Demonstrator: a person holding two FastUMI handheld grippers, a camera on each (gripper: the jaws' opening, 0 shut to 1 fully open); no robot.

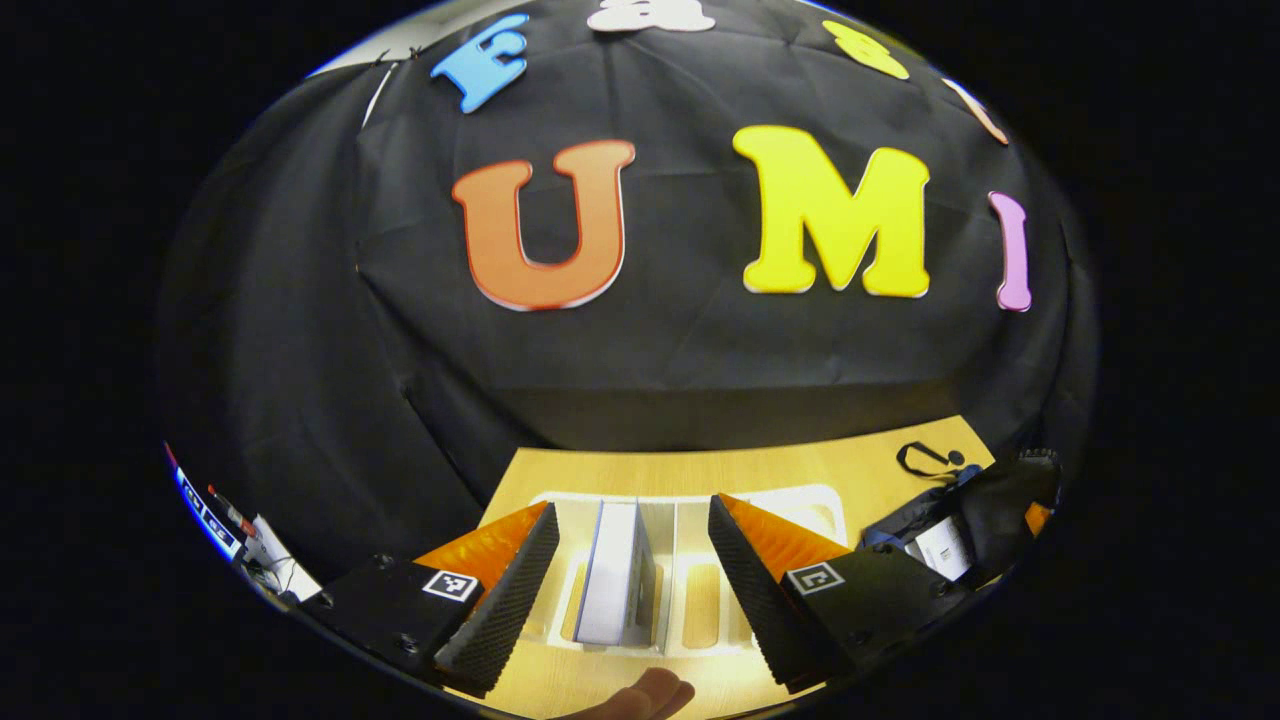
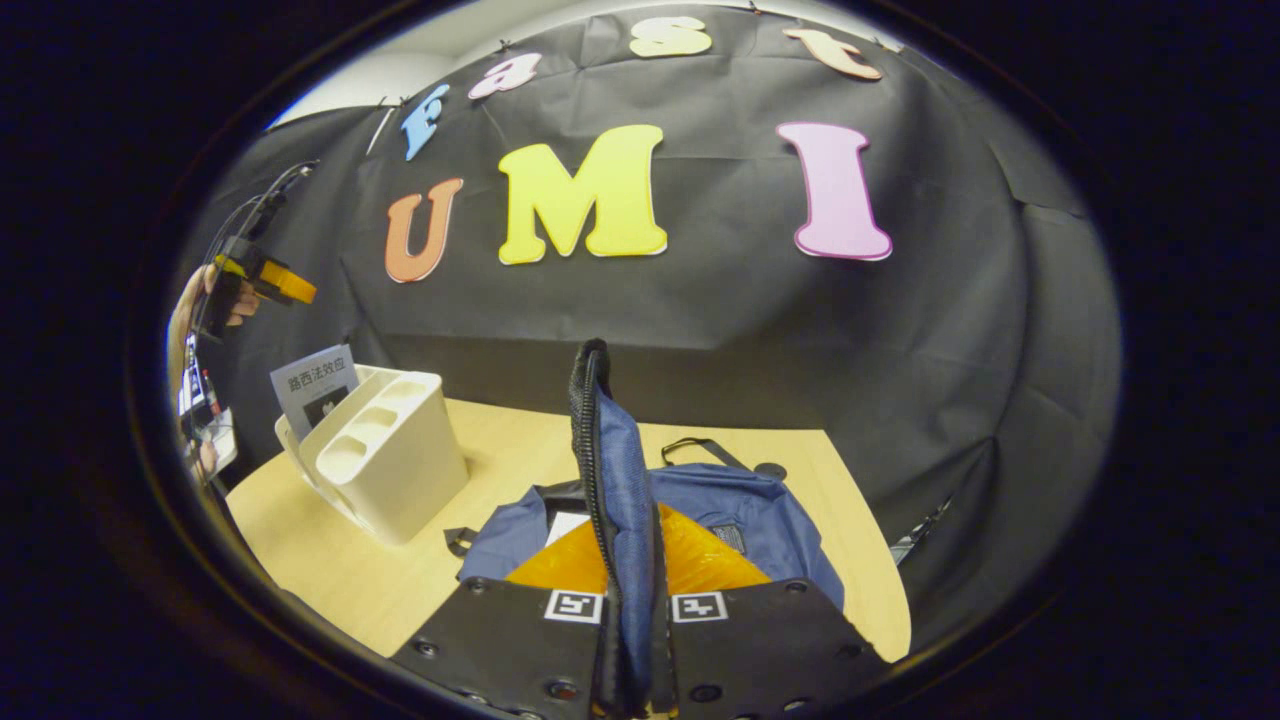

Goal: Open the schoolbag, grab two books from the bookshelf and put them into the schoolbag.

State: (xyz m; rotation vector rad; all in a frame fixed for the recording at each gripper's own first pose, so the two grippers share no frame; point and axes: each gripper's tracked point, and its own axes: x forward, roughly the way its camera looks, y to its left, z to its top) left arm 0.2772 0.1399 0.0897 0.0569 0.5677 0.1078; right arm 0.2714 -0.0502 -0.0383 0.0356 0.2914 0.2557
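Left gripper (image 1: 632, 575) spread wide above the white bookshelf (image 1: 690, 600), gripping nothing; one book (image 1: 612, 585) upright in a slot between the fingers, spine edge running away from the camera. Right gripper (image 2: 630, 640) clamped on the flap (image 2: 610, 480) of the blue schoolbag (image 2: 760, 520), lifted upright, long axis vertical. Bag flat on the wooden table (image 2: 330, 570), just beside the bookshelf (image 2: 385, 455).

the book (image 2: 315, 388) standing in the bookshelf (image 2: 385, 455) bore the cover title 路西法效应; square coded markers on both grippers carried no legible text.
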